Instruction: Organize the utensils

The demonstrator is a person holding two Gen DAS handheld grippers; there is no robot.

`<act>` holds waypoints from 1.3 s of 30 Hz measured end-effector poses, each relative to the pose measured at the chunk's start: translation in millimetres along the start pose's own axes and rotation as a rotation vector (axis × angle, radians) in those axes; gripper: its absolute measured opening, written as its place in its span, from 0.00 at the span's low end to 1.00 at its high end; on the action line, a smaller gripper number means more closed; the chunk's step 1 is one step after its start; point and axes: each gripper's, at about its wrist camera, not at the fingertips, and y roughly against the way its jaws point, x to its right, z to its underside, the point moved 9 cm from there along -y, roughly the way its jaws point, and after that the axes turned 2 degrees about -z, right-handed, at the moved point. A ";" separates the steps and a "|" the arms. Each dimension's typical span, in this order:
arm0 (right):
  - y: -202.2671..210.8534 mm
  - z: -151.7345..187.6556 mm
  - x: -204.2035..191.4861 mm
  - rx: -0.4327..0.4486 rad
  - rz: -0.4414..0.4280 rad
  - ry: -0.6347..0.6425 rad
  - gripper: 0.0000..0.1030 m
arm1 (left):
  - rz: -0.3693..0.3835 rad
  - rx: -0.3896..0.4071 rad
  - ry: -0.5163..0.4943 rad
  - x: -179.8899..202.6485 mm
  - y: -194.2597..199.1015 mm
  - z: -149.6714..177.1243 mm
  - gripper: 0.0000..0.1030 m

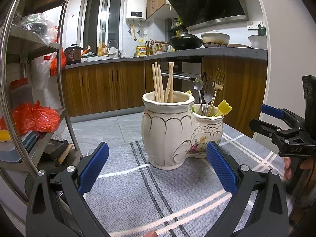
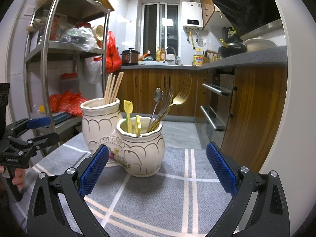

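A cream ceramic two-pot holder (image 1: pixel 167 130) (image 2: pixel 122 138) stands on a grey striped cloth (image 1: pixel 138 187) (image 2: pixel 167 193). Its taller pot holds several wooden chopsticks (image 1: pixel 162 83) (image 2: pixel 113 87). The lower pot holds forks (image 1: pixel 214 86) (image 2: pixel 177 98), a flower-ended spoon (image 1: pixel 198 85) (image 2: pixel 158 95) and yellow tulip picks (image 1: pixel 224 107) (image 2: pixel 128 110). My left gripper (image 1: pixel 158 167) stands open just short of the holder, nothing between its blue pads. My right gripper (image 2: pixel 158 167) is open too, facing the lower pot. Each gripper shows at the edge of the other's view, the right one (image 1: pixel 276 122) and the left one (image 2: pixel 37 130).
A steel shelf rack (image 1: pixel 39 79) (image 2: pixel 49 59) with red bags stands left of the table. Wooden cabinets (image 1: pixel 102 86) and an oven (image 2: pixel 217 106) run behind and to the right. A hand (image 1: pixel 288 167) (image 2: pixel 17 175) holds each gripper's handle.
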 end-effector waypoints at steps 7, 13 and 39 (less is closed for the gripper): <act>1.6 0.8 0.7 -0.002 0.002 0.000 0.95 | -0.004 0.000 0.000 -0.3 -0.2 0.4 0.95; 1.4 0.7 0.7 -0.002 0.002 0.000 0.95 | -0.004 0.000 -0.001 -0.6 0.1 0.5 0.95; 1.4 0.5 1.4 -0.005 0.001 0.000 0.95 | -0.012 -0.020 0.007 -1.7 -2.9 2.9 0.95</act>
